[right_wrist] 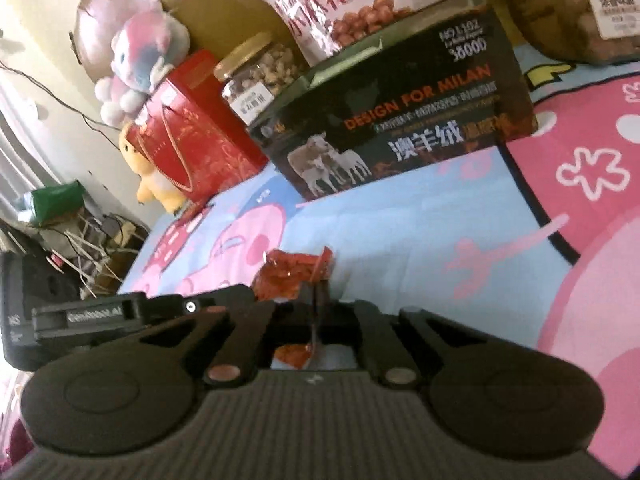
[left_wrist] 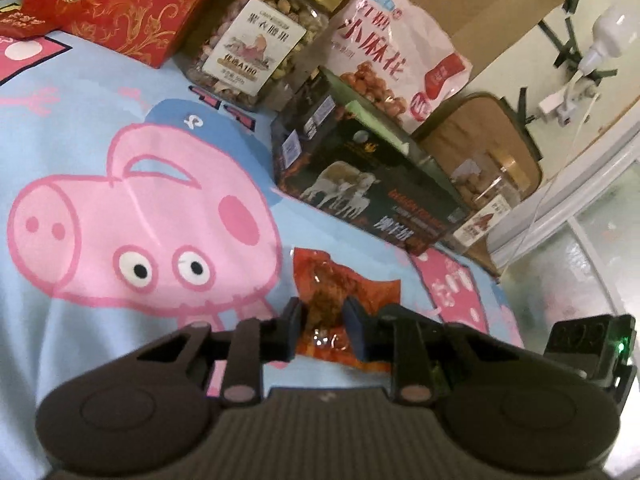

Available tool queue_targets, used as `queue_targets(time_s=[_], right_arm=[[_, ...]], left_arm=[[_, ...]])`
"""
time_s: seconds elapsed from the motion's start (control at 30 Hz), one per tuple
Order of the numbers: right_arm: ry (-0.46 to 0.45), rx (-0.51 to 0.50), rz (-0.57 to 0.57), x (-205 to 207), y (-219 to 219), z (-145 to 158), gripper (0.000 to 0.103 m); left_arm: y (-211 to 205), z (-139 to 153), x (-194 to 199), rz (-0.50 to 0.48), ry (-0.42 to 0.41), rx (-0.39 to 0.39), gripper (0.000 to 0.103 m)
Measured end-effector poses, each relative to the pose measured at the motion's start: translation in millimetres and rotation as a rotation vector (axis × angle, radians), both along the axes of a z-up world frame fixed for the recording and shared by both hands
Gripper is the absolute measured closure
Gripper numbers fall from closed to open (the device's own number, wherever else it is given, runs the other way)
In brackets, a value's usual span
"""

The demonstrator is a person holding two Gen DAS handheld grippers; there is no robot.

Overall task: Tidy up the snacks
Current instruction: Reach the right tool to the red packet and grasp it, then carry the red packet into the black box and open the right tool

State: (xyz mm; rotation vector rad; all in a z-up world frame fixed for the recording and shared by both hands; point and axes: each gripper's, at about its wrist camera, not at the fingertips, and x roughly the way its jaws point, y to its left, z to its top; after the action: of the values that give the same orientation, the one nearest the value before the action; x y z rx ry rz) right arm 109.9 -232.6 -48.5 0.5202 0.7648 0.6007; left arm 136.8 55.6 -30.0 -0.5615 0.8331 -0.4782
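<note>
Left wrist view: left gripper (left_wrist: pixel 322 330) jaws narrowed on a small red foil snack packet (left_wrist: pixel 344 292) at lower centre, on the pig-print bedsheet (left_wrist: pixel 120 300); right gripper (right_wrist: pixel 316 308) jaws pinch its edge. Lift together, gently, avoiding tearing, towards the black carton (left_wrist: pixel 360 176).

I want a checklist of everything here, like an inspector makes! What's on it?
Surface: cartoon pig bedsheet, blue and pink.
Job's things: red snack packet; nut jar; pink snack bag; second jar; black sheep box.
Clutter: red gift bag; plush cat; yellow plush.
Grippers: left gripper closed on the packet's bulge; right gripper shut on the packet's edge.
Cables: white cable; dark wire.
Surroundings: brown headboard.
</note>
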Motion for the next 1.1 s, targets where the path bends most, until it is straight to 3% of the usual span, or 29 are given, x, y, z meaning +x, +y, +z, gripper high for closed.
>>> queue_targets(time_s=[0.17, 0.43, 0.7, 0.8, 0.9, 0.97, 1.1], right_arm=[[-0.067, -0.012, -0.016, 0, 4, 21, 0.099], [-0.227, -0.048, -0.084, 35, -6, 64, 0.099], [-0.282, -0.092, -0.169, 84, -32, 68, 0.099], [-0.326, -0.163, -0.218, 96, -38, 63, 0.099], [-0.392, -0.289, -0.265, 102, -34, 58, 0.089], [-0.408, -0.3, -0.306, 100, -38, 53, 0.061], [-0.465, -0.259, -0.327, 85, -49, 63, 0.061]], left_arm=[[-5, 28, 4, -0.002, -0.073, 0.015, 0.08], [-40, 80, 54, -0.032, -0.195, 0.069, 0.08], [-91, 85, 109, -0.073, -0.215, 0.139, 0.08], [-113, 76, 125, -0.085, -0.206, 0.198, 0.075], [-121, 69, 131, -0.054, -0.189, 0.266, 0.072], [-112, 70, 122, -0.04, -0.195, 0.236, 0.072], [-80, 85, 77, -0.007, -0.274, 0.209, 0.072]])
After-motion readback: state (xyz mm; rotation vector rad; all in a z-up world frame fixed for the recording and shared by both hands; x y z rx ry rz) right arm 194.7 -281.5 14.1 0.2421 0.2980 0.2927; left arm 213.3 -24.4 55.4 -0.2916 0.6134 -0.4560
